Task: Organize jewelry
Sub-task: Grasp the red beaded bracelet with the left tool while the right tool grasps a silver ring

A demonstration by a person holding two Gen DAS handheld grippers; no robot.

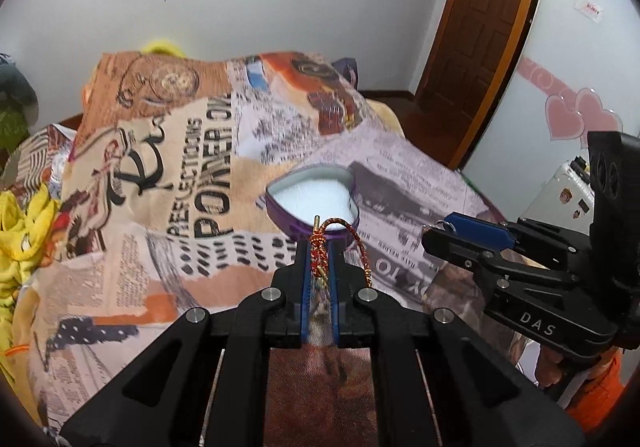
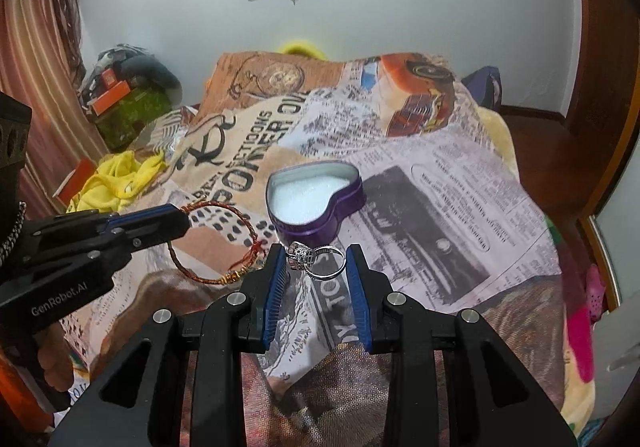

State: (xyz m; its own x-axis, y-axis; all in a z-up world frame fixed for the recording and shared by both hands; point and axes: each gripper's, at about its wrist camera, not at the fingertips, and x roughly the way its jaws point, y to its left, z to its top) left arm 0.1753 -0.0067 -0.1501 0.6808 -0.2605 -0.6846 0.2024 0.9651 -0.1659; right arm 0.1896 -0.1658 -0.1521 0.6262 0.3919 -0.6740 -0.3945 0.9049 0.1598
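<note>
A purple heart-shaped tin [image 1: 308, 223] with white foam inside lies open on the printed blanket; it also shows in the right wrist view [image 2: 344, 207]. My left gripper [image 1: 320, 247] is shut on a red-and-gold braided bracelet [image 1: 360, 247], held just short of the tin; the bracelet hangs as a loop in the right wrist view [image 2: 180, 263]. My right gripper [image 2: 316, 259] holds a silver ring [image 2: 320, 261] with a stone setting between its fingers, just in front of the tin. The right gripper shows in the left wrist view [image 1: 436, 233], to the right of the tin.
The printed newspaper-pattern blanket [image 2: 440, 183] covers the bed. Yellow cloth [image 2: 116, 179] lies at the left edge. A wooden door [image 1: 480, 15] stands at the back right. Boxes and clutter [image 2: 120, 95] sit at the far left by a curtain.
</note>
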